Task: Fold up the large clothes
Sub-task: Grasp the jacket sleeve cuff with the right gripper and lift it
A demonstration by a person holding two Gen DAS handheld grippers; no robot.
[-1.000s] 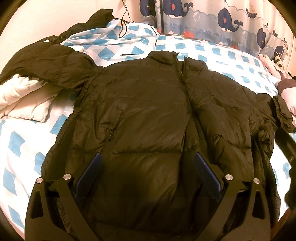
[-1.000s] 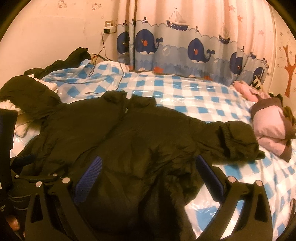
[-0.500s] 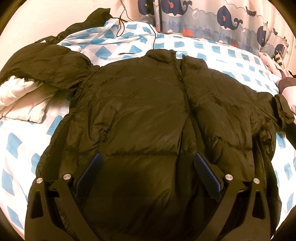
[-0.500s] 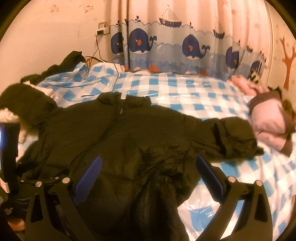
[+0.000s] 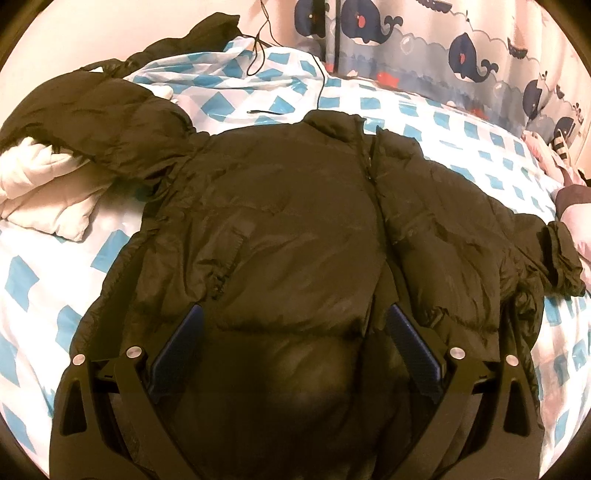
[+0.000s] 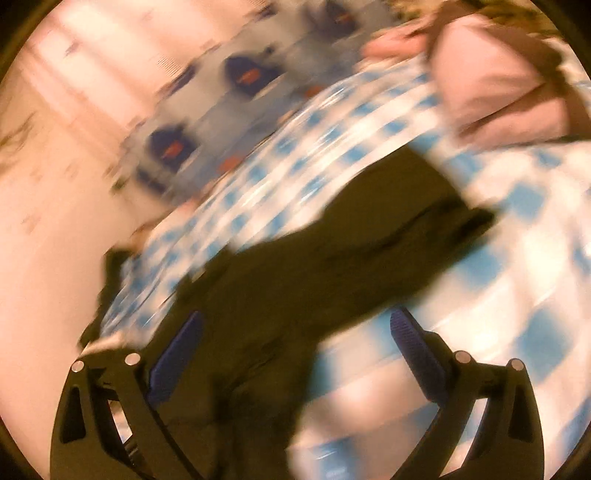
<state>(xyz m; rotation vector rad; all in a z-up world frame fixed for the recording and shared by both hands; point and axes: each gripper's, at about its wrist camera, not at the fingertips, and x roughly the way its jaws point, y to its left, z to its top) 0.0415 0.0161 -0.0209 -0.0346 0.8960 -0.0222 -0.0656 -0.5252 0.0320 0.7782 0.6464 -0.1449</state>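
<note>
A large black puffer jacket (image 5: 295, 229) lies front-up and spread out on the blue-and-white checked bed (image 5: 480, 147), collar away from me. Its left sleeve (image 5: 92, 122) drapes over a white quilt, its right sleeve cuff (image 5: 561, 258) reaches the right. My left gripper (image 5: 295, 332) is open and empty, hovering over the jacket's lower hem. The right wrist view is motion-blurred and tilted: my right gripper (image 6: 295, 339) is open and empty above the jacket's right sleeve (image 6: 388, 243).
A folded white quilt (image 5: 44, 192) lies at the left. Pink and brown clothes (image 6: 498, 74) are piled at the right of the bed. A whale-print curtain (image 5: 443, 48) hangs behind, and a black cable (image 5: 288, 74) trails across the bed by another dark garment (image 5: 207, 33).
The right gripper has swung fast to the right and rolled, now over the right sleeve. The left gripper has crept slightly forward over the jacket's hem. Both stay open.
</note>
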